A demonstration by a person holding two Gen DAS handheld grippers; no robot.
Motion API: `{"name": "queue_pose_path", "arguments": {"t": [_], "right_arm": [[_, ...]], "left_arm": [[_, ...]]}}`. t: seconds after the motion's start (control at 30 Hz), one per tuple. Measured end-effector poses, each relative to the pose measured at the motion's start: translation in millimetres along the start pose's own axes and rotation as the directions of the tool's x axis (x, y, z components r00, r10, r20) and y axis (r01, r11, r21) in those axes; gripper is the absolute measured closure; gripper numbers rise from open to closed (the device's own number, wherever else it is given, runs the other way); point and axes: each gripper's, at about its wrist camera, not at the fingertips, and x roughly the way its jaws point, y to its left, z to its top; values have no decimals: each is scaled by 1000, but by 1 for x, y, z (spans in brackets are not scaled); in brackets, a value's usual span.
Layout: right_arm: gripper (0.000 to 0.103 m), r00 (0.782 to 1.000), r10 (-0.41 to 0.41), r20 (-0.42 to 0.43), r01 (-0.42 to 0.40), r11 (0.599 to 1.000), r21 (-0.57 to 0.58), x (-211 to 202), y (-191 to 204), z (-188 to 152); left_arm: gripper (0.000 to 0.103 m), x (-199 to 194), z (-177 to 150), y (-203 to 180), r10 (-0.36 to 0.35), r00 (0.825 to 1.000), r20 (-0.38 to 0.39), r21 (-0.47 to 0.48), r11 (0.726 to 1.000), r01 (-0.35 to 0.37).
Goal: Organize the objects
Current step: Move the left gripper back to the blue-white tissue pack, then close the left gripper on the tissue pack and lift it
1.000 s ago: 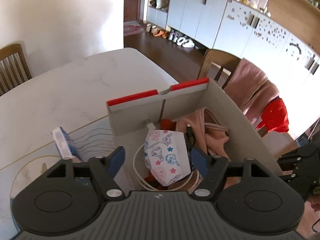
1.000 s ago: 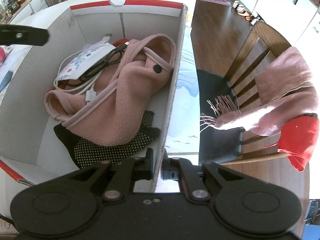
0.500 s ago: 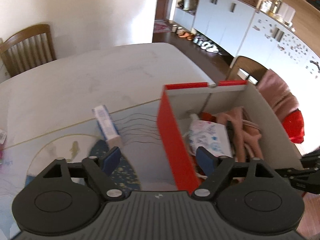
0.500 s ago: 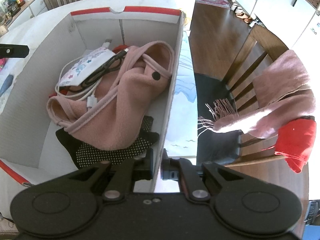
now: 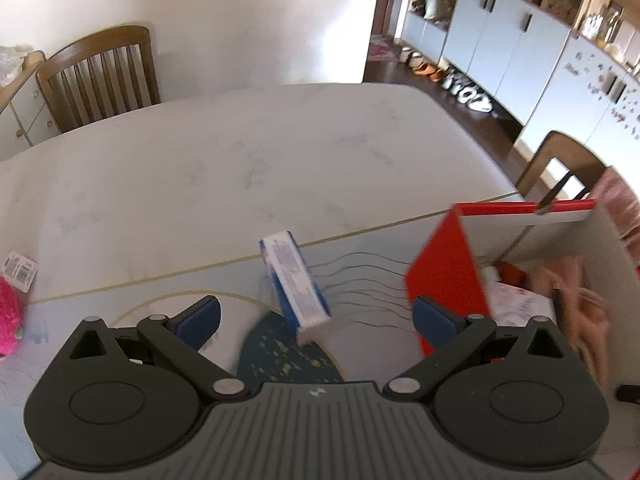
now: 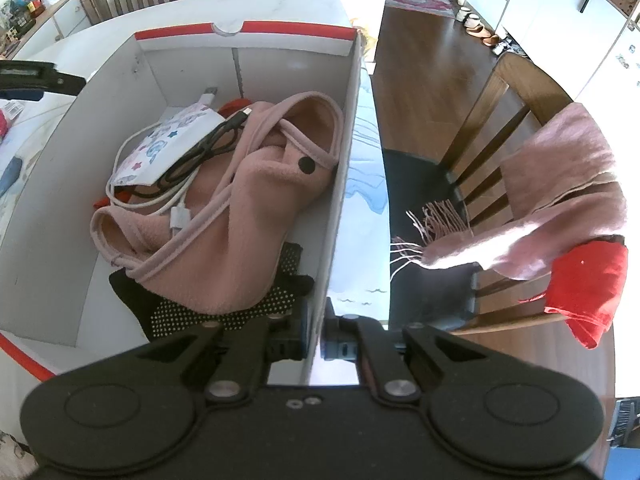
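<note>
A pink plush toy [image 5: 9,322] is cut off by the left wrist view's left edge, its shape unreadable. The blue-and-white carton [image 5: 295,280] is smeared by motion blur, its print illegible, and the dark patterned item [image 5: 286,356] below it runs under the left claw [image 5: 316,316] body. In the box [image 6: 52,184], a red object [image 6: 236,105] (barely visible) lies mostly buried beneath the pink garment [image 6: 240,240] and printed pouch [image 6: 176,144]; the black dotted glove [image 6: 224,312] is partly covered.
</note>
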Motion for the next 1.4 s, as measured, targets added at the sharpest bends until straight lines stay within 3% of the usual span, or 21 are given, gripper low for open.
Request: {"name": "queue_pose_path", "arguments": {"t": [0.3,0.77,0.87,1.13,1.27,1.4], "right_arm": [[99,1000,5,-1,-5,1000,26,1,-3,2],[99,1000,10,-5,-10,999,42,-3,-4,4],[99,1000,9,-3,-9,999,41,-5,-4,4],[99,1000,10,2,-10,999,42,-8,-4,3],[99,1000,8,8,-8,999,42,-10,-4,2],[99,1000,6,17,-7,999,43,-11,-3,0]], "left_arm": [[0,42,6,-2,101,994,-33,62,993,-99],[2,69,2,3,123,990,-73,48,992,-120],[12,70,0,3,123,990,-75,47,992,-120],[65,68,-4,1,100,991,-90,48,994,-96],[74,65,-7,1,110,989,-94,48,993,-106],[77,55,-12,6,91,992,-91,17,996,-90]]}}
